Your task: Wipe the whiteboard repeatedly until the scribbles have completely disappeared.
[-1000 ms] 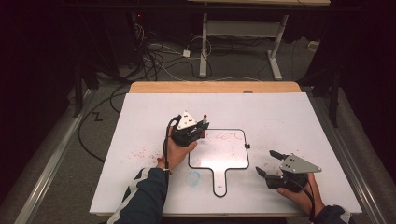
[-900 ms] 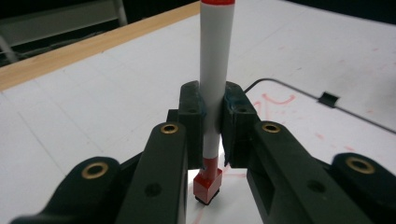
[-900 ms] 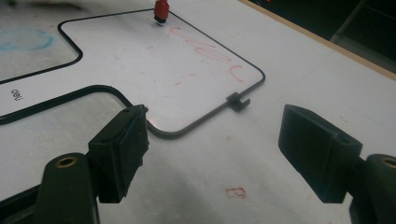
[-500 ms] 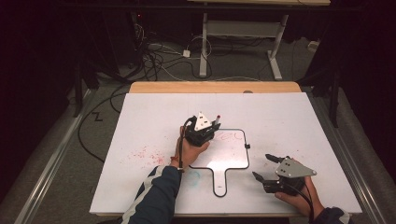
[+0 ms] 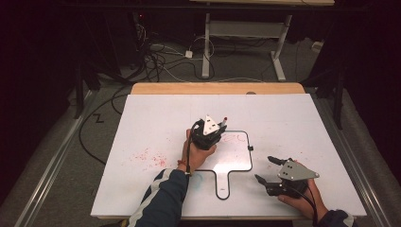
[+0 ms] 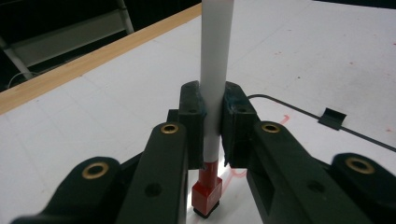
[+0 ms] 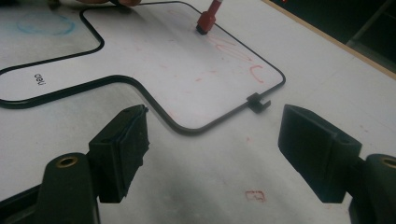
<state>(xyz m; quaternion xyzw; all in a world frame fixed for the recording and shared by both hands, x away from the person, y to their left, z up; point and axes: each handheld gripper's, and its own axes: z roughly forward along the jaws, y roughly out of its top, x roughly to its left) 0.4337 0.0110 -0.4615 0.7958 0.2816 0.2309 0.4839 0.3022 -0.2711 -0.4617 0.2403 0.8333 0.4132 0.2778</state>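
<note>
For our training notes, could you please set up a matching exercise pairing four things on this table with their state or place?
Things:
1. left gripper
2. right gripper
3. marker
4. small whiteboard

States or places:
A. lies flat on the table, with red marks on it
B. jaws open, nothing between them
C. stands upright, red end down on the board
D. jaws shut on the white barrel

Pairs: 1-D, 2-B, 3-C, 4-A
</note>
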